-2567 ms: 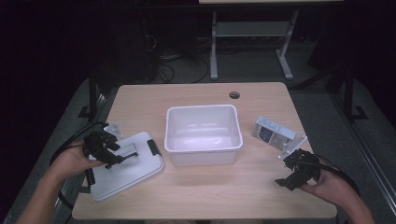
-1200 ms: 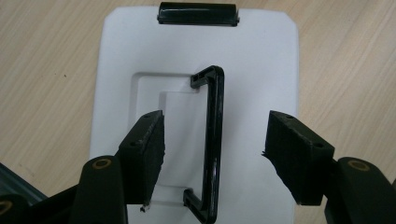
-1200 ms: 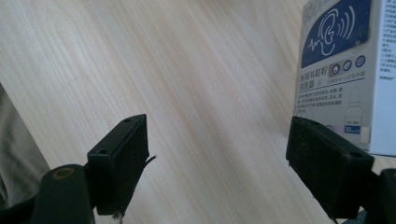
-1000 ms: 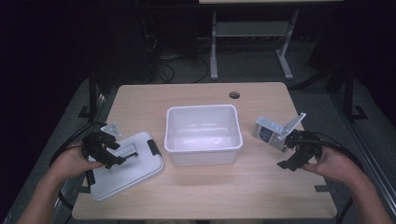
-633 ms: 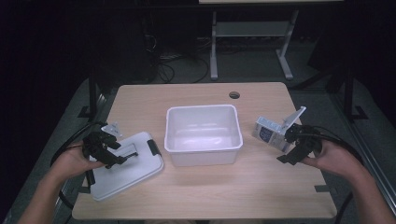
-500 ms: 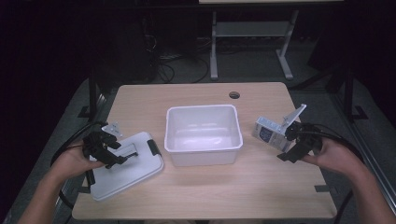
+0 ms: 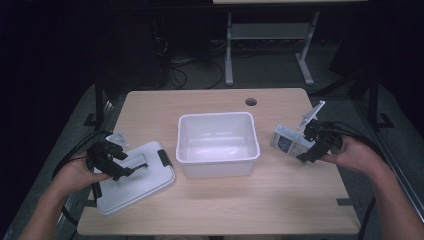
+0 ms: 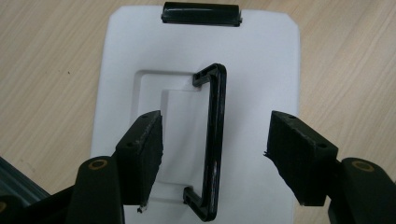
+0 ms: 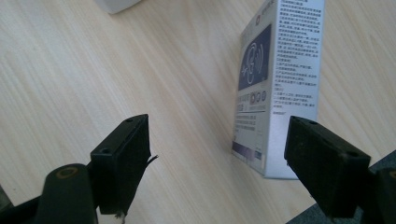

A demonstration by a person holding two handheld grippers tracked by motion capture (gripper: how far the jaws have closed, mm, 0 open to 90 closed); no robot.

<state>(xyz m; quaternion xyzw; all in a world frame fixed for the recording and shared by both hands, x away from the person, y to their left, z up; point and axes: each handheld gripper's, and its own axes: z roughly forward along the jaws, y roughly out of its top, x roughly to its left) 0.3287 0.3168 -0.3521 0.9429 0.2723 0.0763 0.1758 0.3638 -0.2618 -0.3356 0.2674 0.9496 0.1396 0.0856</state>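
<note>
With both grippers spread, the right gripper [image 9: 217,163] at frame right straddles the box [image 9: 280,84] off-centre, so closing may topple or skid it.

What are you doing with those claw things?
A person holds a hand-held gripper in each hand at a wooden table. The left hand-held gripper is open over the white lid, its jaws either side of the black handle. The right hand-held gripper is open beside a small printed box. An empty white bin sits between them.
</note>
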